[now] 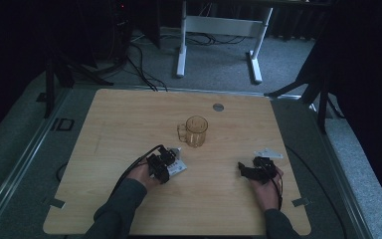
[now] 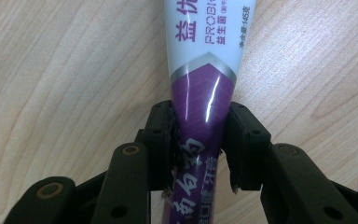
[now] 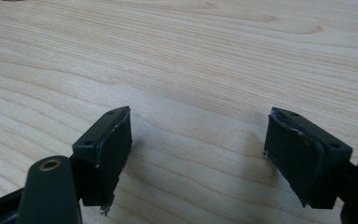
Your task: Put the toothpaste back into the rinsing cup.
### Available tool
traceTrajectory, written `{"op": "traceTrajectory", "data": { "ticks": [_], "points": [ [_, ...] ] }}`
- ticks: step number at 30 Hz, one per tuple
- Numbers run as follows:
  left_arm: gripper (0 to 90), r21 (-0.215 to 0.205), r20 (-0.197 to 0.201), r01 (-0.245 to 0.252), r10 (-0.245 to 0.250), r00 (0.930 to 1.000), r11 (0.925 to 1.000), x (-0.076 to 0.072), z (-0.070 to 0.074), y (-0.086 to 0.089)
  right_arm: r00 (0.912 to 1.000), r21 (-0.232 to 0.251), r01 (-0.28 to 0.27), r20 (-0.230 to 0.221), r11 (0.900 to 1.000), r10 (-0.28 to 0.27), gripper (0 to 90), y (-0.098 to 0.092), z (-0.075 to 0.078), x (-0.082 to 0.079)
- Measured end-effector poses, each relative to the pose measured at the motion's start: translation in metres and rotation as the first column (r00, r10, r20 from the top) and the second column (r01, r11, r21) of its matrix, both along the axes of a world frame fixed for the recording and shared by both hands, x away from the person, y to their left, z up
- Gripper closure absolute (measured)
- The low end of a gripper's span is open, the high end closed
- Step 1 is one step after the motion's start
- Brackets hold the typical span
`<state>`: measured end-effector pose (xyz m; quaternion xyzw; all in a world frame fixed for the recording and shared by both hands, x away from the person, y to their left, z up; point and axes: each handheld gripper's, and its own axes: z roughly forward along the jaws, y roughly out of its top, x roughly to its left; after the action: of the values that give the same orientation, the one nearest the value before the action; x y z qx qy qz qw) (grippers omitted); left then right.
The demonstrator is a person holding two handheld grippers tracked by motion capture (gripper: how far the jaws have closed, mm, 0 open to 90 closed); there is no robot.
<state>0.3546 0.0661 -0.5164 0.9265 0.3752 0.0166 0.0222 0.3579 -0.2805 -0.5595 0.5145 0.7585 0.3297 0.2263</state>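
Low in the left gripper view, a purple-and-white tube is pinched by the left gripper on the wooden table. At lower right of the high view, the right gripper is held spread, nothing between its pads.

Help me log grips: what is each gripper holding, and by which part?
The left gripper clamps a purple-and-white toothpaste tube across its purple end, sides pinched. The right gripper holds nothing; jaws open over the table.
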Motion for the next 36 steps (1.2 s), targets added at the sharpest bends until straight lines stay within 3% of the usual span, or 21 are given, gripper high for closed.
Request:
{"op": "traceTrajectory", "data": {
  "ticks": [20,30,36],
  "points": [
    [70.4,-0.054,-0.023,-0.018,0.017,0.9996,0.9984,0.004,0.001,0.007,1.0,0.0,0.0,0.0,1.0,0.0,22.9,0.0,0.0,0.0],
    [72.4,-0.051,-0.001,-0.016,0.016,0.9999,0.9986,-0.001,0.005,0.01,1.0,0.0,0.0,0.0,1.0,0.0,22.9,0.0,0.0,0.0],
    [72.8,-0.072,0.022,-0.017,0.019,0.9996,0.9973,-0.003,0.013,0.011,1.0,0.002,0.001,-0.001,1.0,-0.001,22.9,0.0,0.0,0.0]
  ]
}}
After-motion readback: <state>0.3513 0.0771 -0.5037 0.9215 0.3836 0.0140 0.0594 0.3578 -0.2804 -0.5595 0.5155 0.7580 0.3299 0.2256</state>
